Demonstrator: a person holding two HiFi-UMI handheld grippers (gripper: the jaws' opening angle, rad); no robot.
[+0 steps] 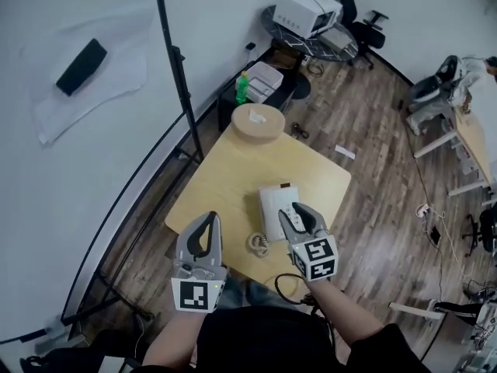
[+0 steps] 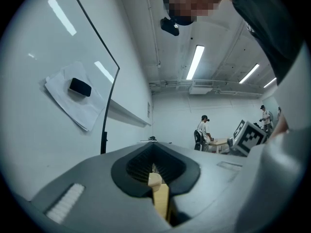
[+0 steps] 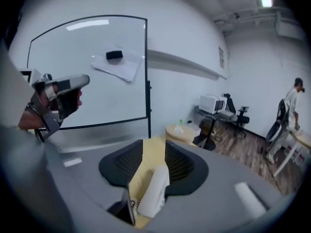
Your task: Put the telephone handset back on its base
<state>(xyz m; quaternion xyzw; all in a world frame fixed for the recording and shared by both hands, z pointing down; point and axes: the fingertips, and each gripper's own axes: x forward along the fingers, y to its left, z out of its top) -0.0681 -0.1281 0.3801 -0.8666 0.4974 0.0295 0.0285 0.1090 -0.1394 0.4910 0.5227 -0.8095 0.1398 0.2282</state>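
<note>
A white telephone base (image 1: 272,204) sits on the light wooden table (image 1: 233,169), with its coiled cord (image 1: 258,245) lying near the front edge. My right gripper (image 1: 299,217) hovers over the base's right side. In the right gripper view the white handset (image 3: 154,191) lies between the jaws of the right gripper (image 3: 154,147). It leans against the right jaw, and a strip of table shows between it and the left jaw. My left gripper (image 1: 203,239) is held over the table's front left corner, shut and holding nothing (image 2: 154,166).
A round wooden stand (image 1: 258,123) stands just past the table's far corner. Beyond it are a black shelf with a green bottle (image 1: 241,88) and a round table with a white appliance (image 1: 307,12). A glass whiteboard (image 1: 93,92) runs along the left.
</note>
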